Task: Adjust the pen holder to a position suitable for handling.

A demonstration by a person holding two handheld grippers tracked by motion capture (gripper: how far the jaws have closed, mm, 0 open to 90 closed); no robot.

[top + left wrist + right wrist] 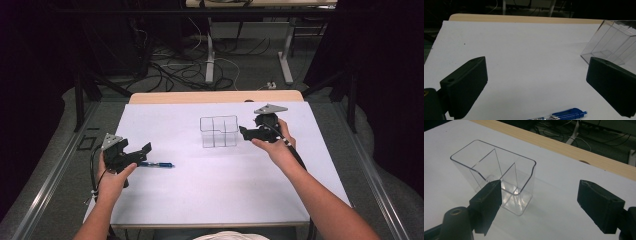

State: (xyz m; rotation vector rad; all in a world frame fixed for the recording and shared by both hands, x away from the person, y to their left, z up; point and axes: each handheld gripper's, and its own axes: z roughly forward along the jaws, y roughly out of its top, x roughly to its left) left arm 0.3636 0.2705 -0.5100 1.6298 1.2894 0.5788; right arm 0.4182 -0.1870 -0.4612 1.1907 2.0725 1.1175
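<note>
Pen (159,164) lying flat on the white desk (210,195) toward its left edge, just beside the left gripper (142,152); clear divided organizer (219,131) standing upright nearer the far edge, a little right of centre, with the right gripper (245,132) close at its right side. Likely step: picking up the pen for dropping into a compartment.

Left gripper view: fingers (465,86) spread wide, holding nothing, pen (564,115) low between them, barrel running crosswise. Best to lower straight down, centre the barrel between the pads, close across its middle rather than the clip end, avoid scraping the desk.

Right gripper view: fingers (487,200) wide apart too, empty, left pad near the organizer (494,175) wall, contact hard to tell. Worth steadying that wall gently so the light box stays put; squeezing hard risks tipping it.
</note>
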